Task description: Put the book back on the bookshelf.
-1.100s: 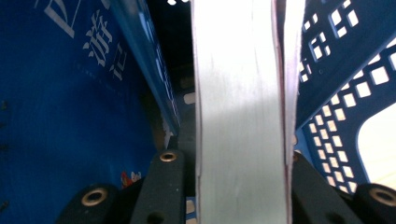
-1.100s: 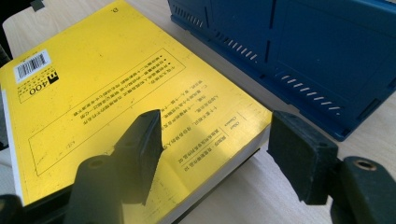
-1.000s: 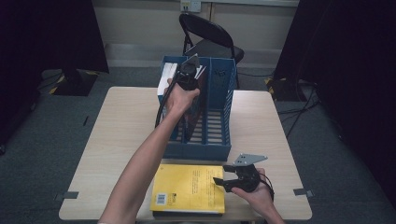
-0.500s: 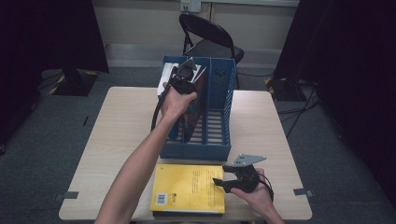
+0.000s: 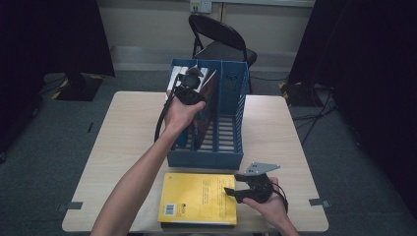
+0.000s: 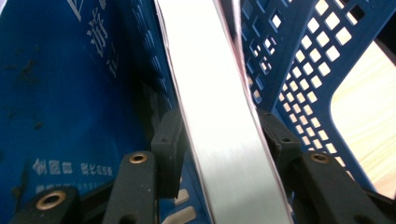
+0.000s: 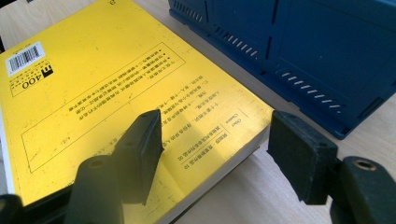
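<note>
Left gripper (image 5: pixel 188 84) is up at the top of the blue file rack (image 5: pixel 231 147), reaching into its left compartment. Between its fingers (image 6: pixel 168 140) stands a book with a white page edge (image 6: pixel 224 130), upright and leaning a bit, tucked in next to a dark blue book (image 6: pixel 70 93) on one side and the rack's perforated divider (image 6: pixel 299 70) on the other. The fingers have just been opening: in the left gripper view there's a thin gap on either side of the book, so the pads look like they've let go, with the book sitting between them but not pinched.

Right gripper (image 5: pixel 244 189) is low at the near edge of the bench (image 5: pixel 123 128), just at the right edge of the yellow book (image 5: pixel 199 198), which lies flat in front of the rack. Its fingers (image 7: pixel 142 144) are apart and clamped on nothing. In the right gripper view one finger hangs over the yellow cover near the corner, the other sits off past the book's edge over bare bench, so the corner lies between them. Can't tell if the finger over the cover actually touches it. The rack's front wall is just beyond the fingertips.
</note>
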Motion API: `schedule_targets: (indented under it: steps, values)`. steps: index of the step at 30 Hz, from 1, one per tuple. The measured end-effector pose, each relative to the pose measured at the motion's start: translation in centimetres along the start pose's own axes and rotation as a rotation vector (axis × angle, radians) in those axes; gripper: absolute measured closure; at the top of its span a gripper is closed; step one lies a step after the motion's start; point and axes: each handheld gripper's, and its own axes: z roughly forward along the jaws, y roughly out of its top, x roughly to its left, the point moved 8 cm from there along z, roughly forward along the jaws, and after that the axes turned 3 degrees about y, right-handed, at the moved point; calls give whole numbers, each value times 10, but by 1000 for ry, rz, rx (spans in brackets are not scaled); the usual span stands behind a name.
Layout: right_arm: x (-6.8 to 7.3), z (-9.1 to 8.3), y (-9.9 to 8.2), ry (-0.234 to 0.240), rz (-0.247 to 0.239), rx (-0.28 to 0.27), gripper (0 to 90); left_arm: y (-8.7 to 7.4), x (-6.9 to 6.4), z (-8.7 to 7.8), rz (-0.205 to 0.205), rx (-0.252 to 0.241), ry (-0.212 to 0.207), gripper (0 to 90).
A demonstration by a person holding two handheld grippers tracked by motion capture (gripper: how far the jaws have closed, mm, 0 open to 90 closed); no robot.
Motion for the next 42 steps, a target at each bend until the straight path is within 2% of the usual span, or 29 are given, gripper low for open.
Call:
schedule_targets:
  steps: [5,10,14,16,17,18,19,20,21,23,25,26,29,31,36,38,39,40,41,42]
  values:
    - [0,0,0,-2,0,3,349,-4,0,-3,17,-19,-1,575]
    - [-1,0,0,-3,4,1,348,-10,-3,-7,21,-37,-3,546]
    - [-1,0,0,-5,1,2,347,-15,-3,-11,21,-56,-29,548]
    - [-1,0,0,-5,1,-1,347,-17,-4,-12,30,-67,-39,532]
    - [-1,0,0,-6,1,2,347,-22,-5,-13,52,-80,-38,534]
    - [-1,0,0,-6,2,2,347,-26,-4,-14,51,-83,-44,534]
    - [-1,0,0,-6,4,3,347,-28,-3,-14,45,-97,-31,547]
    - [-1,0,-1,-7,4,4,347,-31,-1,-13,80,-105,-8,562]
    - [-1,0,-1,-7,4,4,347,-31,-1,-13,80,-105,-8,555]
    - [0,1,0,-4,3,5,346,-40,-2,-7,75,-94,-47,576]
    - [1,1,0,-6,-1,5,347,-43,-2,-6,80,-96,-58,583]
    - [1,1,0,-6,1,4,347,-49,-3,-2,102,-84,-70,585]
    - [0,2,-1,-6,5,8,346,-55,-2,0,95,-101,-100,594]
    - [0,2,-1,-5,4,7,346,-60,-1,1,86,-95,-128,585]
    - [0,2,-1,-8,4,10,345,-70,2,4,92,-113,-136,561]
    - [1,2,-1,-6,3,7,345,-75,2,2,82,-129,-174,554]
    - [1,2,-1,-7,3,7,345,-78,2,3,70,-128,-171,543]
    - [0,3,-1,-8,3,9,345,-80,2,2,87,-129,-176,549]
    - [0,3,-1,-6,4,9,345,-80,2,2,87,-129,-176,560]
    - [0,3,-1,-8,3,11,344,-85,2,2,96,-125,-206,567]
